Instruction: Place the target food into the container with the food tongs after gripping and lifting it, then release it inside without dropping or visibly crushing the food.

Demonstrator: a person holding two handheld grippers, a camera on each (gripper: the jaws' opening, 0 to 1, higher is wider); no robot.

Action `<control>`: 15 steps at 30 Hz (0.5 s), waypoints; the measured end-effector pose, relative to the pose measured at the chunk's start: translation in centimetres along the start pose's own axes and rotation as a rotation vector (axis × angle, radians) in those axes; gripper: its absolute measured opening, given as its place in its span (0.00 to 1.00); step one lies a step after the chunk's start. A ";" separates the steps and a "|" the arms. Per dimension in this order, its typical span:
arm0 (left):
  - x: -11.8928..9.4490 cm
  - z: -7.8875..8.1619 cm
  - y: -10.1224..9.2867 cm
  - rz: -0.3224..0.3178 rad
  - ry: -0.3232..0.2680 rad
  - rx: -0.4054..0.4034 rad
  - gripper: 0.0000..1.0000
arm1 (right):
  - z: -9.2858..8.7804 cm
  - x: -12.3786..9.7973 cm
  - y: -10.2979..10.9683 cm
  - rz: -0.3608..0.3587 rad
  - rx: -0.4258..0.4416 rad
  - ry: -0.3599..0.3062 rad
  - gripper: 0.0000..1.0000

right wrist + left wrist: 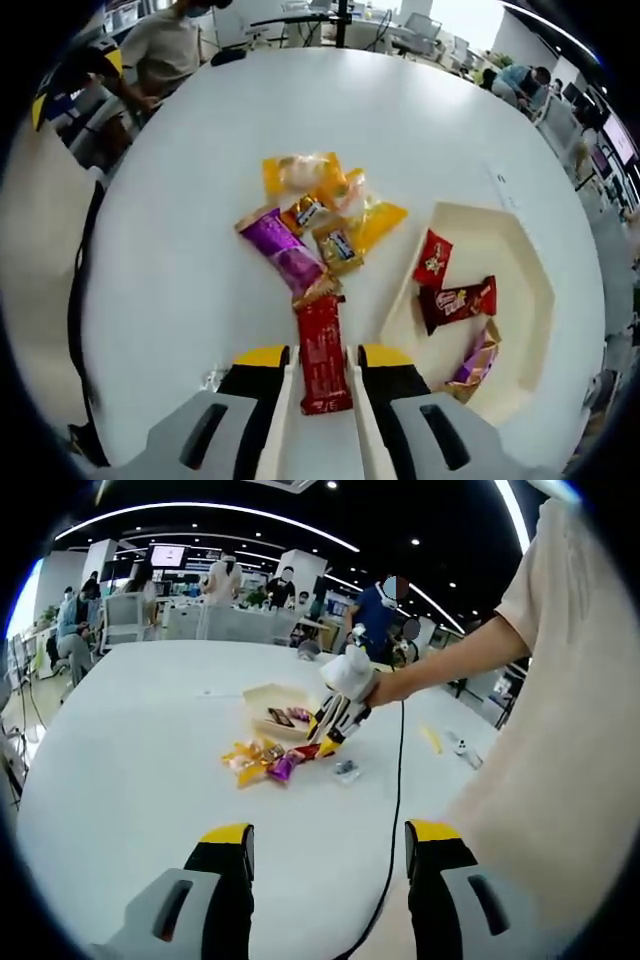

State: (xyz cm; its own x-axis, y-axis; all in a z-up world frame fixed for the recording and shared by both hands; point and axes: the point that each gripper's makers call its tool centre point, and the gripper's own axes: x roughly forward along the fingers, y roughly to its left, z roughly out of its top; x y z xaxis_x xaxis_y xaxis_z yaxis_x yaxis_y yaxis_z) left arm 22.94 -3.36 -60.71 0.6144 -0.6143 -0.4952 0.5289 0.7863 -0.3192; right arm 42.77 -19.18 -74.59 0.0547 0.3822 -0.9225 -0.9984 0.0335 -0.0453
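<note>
red snack packet (323,358) lying on tabletop (180,250), flanked by right gripper (322,362) fingers, closure cannot be told | step: gripping | next: lift, carry to container (520,250), release gently | left gripper (330,845) fingers parted, idle

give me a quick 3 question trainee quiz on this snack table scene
1. True or false: the right hand-held gripper has its jaws on either side of the long red snack packet.
2. How many wrapped snacks lie in the cream hexagonal tray?
3. Which sits nearest the red packet's far end: A) purple foil packet B) yellow packets?

Key: 1 true; 2 three; 3 A. The left hand-held gripper hangs open above the white table.
</note>
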 end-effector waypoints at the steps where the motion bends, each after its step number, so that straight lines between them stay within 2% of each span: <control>1: 0.0 0.0 0.0 -0.001 0.002 0.002 0.61 | 0.0 0.0 0.0 -0.001 0.003 0.000 0.27; 15: 0.1 -0.1 0.1 -0.006 0.002 0.001 0.61 | -0.1 0.0 0.0 0.000 0.034 -0.007 0.26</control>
State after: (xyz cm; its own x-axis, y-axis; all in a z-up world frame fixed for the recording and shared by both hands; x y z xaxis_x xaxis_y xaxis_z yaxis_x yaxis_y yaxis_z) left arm 22.92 -3.34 -60.88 0.6105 -0.6185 -0.4947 0.5330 0.7829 -0.3209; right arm 42.79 -19.28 -74.61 0.0549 0.3885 -0.9198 -0.9974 0.0650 -0.0320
